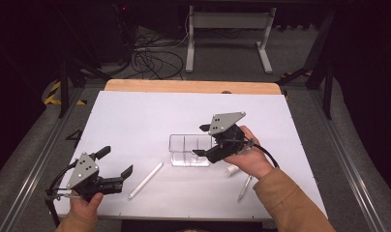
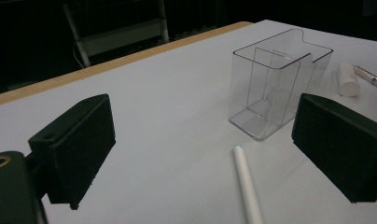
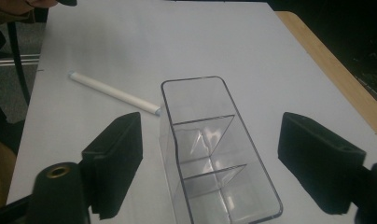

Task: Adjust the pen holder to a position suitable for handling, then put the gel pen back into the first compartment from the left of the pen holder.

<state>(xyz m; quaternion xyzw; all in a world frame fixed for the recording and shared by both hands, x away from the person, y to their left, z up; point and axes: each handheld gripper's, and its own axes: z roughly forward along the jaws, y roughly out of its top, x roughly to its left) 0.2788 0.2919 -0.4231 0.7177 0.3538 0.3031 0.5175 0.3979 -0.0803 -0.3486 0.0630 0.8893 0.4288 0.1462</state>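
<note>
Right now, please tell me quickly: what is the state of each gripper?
Left gripper: open, fingers wide apart, holding nothing.
Right gripper: open, holding nothing; it stands over the clear organizer, fingers not touching it.

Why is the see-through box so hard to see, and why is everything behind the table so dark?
High view: the clear box nearly blends into the bright white table, while the room behind is unlit. Right gripper view: pale glints on the box's dividers. Left gripper view: its edges stand out best.
</note>
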